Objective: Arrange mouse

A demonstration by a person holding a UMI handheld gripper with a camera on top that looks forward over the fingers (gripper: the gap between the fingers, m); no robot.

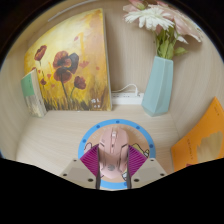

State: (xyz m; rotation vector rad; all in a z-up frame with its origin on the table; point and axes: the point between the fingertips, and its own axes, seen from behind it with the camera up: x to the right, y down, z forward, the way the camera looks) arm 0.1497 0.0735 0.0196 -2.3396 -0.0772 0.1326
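Observation:
A pale pink computer mouse sits between my gripper's two fingers, whose magenta pads press against its sides. The mouse is above a round mat with a blue rim on the light wooden table. My gripper is shut on the mouse. The mouse's rear end is hidden below, between the fingers.
A flower painting leans against the wall at the back left. A light blue vase with daisies stands at the back right, with a white power strip beside it. An orange item lies to the right.

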